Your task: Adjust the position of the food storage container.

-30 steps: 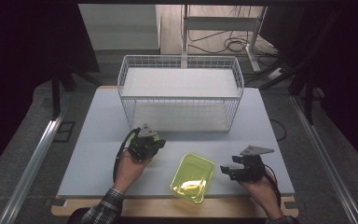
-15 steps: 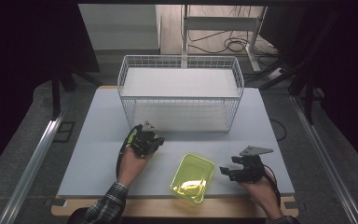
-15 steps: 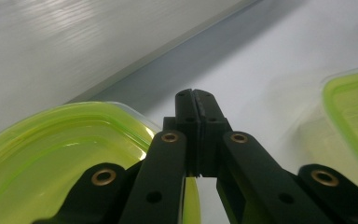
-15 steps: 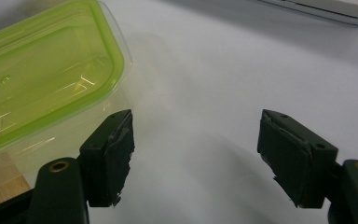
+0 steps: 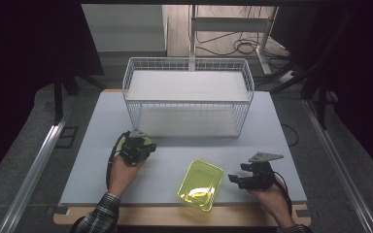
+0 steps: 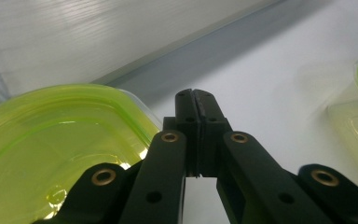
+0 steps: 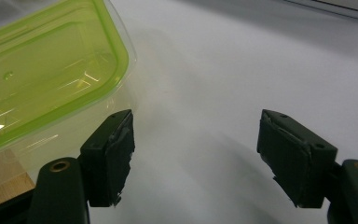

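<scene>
Green-rimmed tub and green lid on a white counter, a pair of tongs by each.

Nearest, at the counter's (image 5: 102,121) front edge, sits the clear tub (image 5: 201,184) with its green rim, mouth up. Just right of it the right tongs (image 5: 237,179) rest low over the counter, jaws spread wide with nothing between them; in the right gripper view the tub (image 7: 42,79) lies just beside the left jaw, apart from it. Farther back and to the left, the left tongs (image 5: 145,148) are clenched, jaws pressed together; whether they pinch anything I cannot tell. In the left gripper view a green lid (image 6: 51,135) lies just left of their tips (image 6: 196,100). Farthest off, a white wire basket (image 5: 189,97) stands across the back of the counter.
</scene>
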`<state>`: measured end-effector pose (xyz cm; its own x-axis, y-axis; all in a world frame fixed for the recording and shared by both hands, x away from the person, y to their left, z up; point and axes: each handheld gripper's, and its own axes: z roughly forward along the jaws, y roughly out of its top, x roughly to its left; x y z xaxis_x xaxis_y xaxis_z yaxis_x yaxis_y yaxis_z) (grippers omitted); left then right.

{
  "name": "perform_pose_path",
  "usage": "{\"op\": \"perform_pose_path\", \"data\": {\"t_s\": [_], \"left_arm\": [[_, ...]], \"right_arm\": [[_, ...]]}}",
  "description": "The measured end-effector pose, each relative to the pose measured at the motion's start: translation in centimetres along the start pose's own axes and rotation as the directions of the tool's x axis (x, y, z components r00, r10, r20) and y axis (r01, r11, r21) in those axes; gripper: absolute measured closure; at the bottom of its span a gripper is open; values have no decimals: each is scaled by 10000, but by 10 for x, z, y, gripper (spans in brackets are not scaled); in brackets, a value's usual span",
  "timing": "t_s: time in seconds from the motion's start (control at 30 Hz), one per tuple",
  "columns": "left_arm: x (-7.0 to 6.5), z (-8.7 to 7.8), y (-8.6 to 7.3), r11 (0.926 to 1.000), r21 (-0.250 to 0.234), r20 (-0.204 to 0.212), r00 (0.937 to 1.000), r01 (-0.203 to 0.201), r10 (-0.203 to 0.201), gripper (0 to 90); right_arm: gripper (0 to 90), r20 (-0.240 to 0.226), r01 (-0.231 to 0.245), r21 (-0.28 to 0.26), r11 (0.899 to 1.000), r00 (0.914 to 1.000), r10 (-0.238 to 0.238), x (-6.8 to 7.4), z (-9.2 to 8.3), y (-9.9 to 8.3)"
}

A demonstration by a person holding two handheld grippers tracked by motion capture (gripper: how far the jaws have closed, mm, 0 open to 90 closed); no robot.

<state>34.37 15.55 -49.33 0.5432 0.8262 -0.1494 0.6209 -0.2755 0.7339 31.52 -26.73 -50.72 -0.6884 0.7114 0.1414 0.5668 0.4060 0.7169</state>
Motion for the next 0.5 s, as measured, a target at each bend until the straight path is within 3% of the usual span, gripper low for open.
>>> {"op": "perform_pose_path", "data": {"t_s": [0.13,0.23,0.4,0.47,0.5], "left_arm": [[6,-1,-3,10000,83,-246,9997,53,-51,898],[2,-3,-6,9999,-112,-73,10000,-27,26,893],[-11,-11,-10,9979,-623,347,9992,-175,197,855],[-16,-14,-14,9960,-848,595,9977,-282,333,837],[-16,-14,-14,9960,-848,595,9977,-282,333,831]], "right_arm": [[273,14,7,7,10000,10000,-7,0,0,0],[296,61,19,32,10000,10000,-19,0,-1,1],[410,59,119,22,9999,9999,-120,3,-7,3],[541,71,427,-18,9991,9991,-426,9,-14,5],[541,71,427,-18,9991,9991,-426,9,-14,5]]}}
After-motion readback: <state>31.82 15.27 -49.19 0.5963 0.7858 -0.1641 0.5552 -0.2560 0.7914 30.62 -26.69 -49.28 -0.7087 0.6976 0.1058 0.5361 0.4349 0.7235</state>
